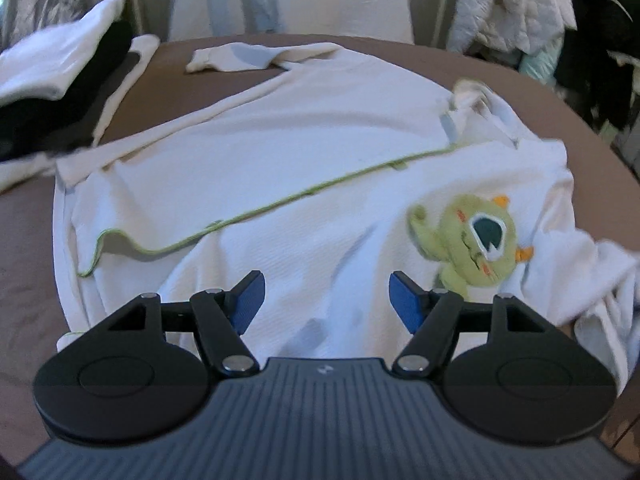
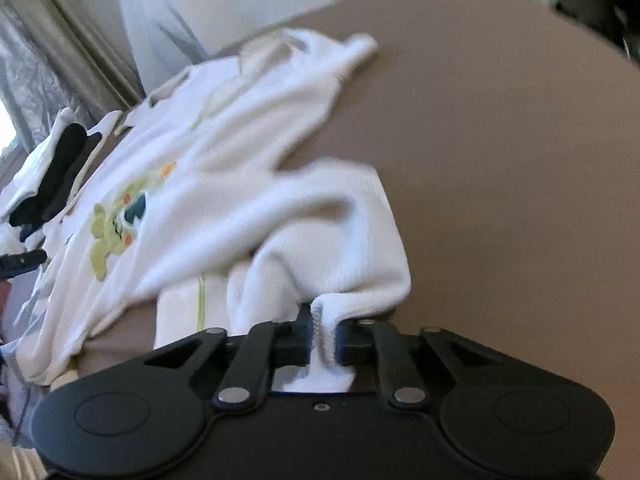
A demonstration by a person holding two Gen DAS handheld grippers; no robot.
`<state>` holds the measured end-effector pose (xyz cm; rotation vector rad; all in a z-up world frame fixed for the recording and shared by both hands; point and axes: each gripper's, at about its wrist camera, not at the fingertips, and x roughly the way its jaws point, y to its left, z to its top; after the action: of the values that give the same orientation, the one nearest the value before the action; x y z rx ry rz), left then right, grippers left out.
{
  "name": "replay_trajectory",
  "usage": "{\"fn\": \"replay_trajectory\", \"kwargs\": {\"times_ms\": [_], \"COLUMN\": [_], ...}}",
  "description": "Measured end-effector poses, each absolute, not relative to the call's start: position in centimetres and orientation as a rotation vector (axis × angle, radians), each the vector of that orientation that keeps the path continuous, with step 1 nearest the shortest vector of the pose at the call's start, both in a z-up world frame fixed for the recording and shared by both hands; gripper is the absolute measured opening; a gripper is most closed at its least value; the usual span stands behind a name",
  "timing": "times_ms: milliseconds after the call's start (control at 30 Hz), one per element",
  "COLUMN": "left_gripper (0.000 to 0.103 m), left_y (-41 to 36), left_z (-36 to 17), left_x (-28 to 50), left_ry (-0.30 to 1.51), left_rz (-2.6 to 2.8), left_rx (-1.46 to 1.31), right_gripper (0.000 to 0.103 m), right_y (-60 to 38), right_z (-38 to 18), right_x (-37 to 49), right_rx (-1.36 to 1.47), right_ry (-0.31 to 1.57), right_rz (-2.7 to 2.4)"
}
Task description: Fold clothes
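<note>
The left tool point(image 1: 327, 300) hung with its blue-padded fingers point(image 1: 250, 296) spread wide and nothing between them, just above the near part of the white baby garment point(image 1: 280, 200). The right tool point(image 2: 322, 336) was clamped narrow on a ribbed white cuff of that same garment point(image 2: 224, 200), and the cloth rose from its pinched edge in a loose bunched fold.

The garment lay spread over the brown bench point(image 1: 24, 264), its front facing up. A thin green trim point(image 1: 280, 204) ran across it on a slant from the near left toward the neck at the far right. A green monster patch point(image 1: 472, 236) with orange spikes sat on the chest, just beyond the left tool's right-hand finger. One sleeve point(image 1: 240, 56) stretched away to the far edge of the bench; the other side was rumpled at the right.

In the right wrist view the patch point(image 2: 116, 220) showed to the left of the raised fold, and bare bench point(image 2: 500, 160) filled the right side.

At the far left of the bench, a stack of white and black clothes point(image 1: 56, 88) rested apart from the garment. More pale cloth point(image 1: 512, 8) hung beyond the bench, blurred.
</note>
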<state>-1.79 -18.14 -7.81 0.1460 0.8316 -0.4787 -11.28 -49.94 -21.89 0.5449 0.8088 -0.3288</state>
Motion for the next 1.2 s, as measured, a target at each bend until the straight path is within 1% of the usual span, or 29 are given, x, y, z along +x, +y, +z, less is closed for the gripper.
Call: {"fn": "replay_trajectory", "kwargs": {"times_ms": [100,333,400,433,533,633,700,733,800,833,867,900,933,967,1000,1100,1200], "left_gripper": [0.068,0.068,0.068,0.068,0.068,0.068,0.068,0.068,0.068,0.068,0.068,0.068,0.068,0.068,0.068,0.068,0.068], "left_y": [-18.2,-15.8,-15.7,-15.7,-15.4,-15.1,-14.9,-14.7,-14.4,-14.3,-14.1,-14.0,-13.9,-13.8,-13.8,-13.9,-14.2], "left_z": [-8.5,-10.8,-11.2,-11.3,-11.6,-12.0,-12.1,-12.0,-11.9,-11.9,-11.9,-11.8,-11.8,-11.8,-11.8,-12.1,-12.3], "left_x": [-2.8,-3.7,-3.6,-3.5,-3.8,-3.9,-3.9,-3.9,-3.7,-3.7,-3.6,-3.5,-3.4,-3.3,-3.2,-2.9,-3.1], "left_ry": [0.825,0.886,0.901,0.909,0.924,0.937,0.944,0.944,0.944,0.944,0.943,0.942,0.941,0.939,0.938,0.945,0.94], "left_rz": [-0.48,-0.511,-0.501,-0.497,-0.496,-0.491,-0.481,-0.482,-0.47,-0.458,-0.445,-0.433,-0.425,-0.42,-0.415,-0.401,-0.415], "left_rx": [0.171,0.086,0.085,0.086,0.089,0.099,0.097,0.094,0.099,0.105,0.11,0.114,0.115,0.114,0.113,0.115,0.118], "right_gripper": [0.009,0.008,0.008,0.008,0.008,0.008,0.009,0.012,0.015,0.024,0.026,0.031,0.043,0.05,0.06,0.065,0.065], "right_y": [-50.2,-49.2,-47.5,-46.7,-44.8,-43.0,-43.0,-43.6,-45.3,-46.1,-46.9,-47.7,-48.2,-48.8,-49.4,-50.7,-51.6], "right_z": [-18.1,-5.5,-3.9,-3.7,-5.4,-11.7,-15.5,-16.8,-17.6,-18.1,-18.3,-17.5,-16.4,-15.2,-13.9,-11.4,-12.0], "right_x": [-10.2,-12.3,-12.9,-13.2,-14.3,-16.7,-19.0,-20.1,-21.1,-21.5,-21.9,-21.8,-21.7,-21.5,-21.3,-21.4,-20.7], "right_rx": [0.404,0.003,-0.124,-0.161,-0.191,-0.123,-0.004,0.107,0.285,0.374,0.454,0.485,0.487,0.483,0.478,0.471,0.488], "right_ry": [0.755,0.609,0.612,0.638,0.771,1.052,1.167,1.205,1.206,1.204,1.196,1.166,1.134,1.091,1.047,0.909,0.871], "right_rz": [-0.403,-0.608,-0.604,-0.592,-0.55,-0.439,-0.382,-0.33,-0.274,-0.245,-0.213,-0.164,-0.123,-0.098,-0.074,-0.074,-0.114]}}
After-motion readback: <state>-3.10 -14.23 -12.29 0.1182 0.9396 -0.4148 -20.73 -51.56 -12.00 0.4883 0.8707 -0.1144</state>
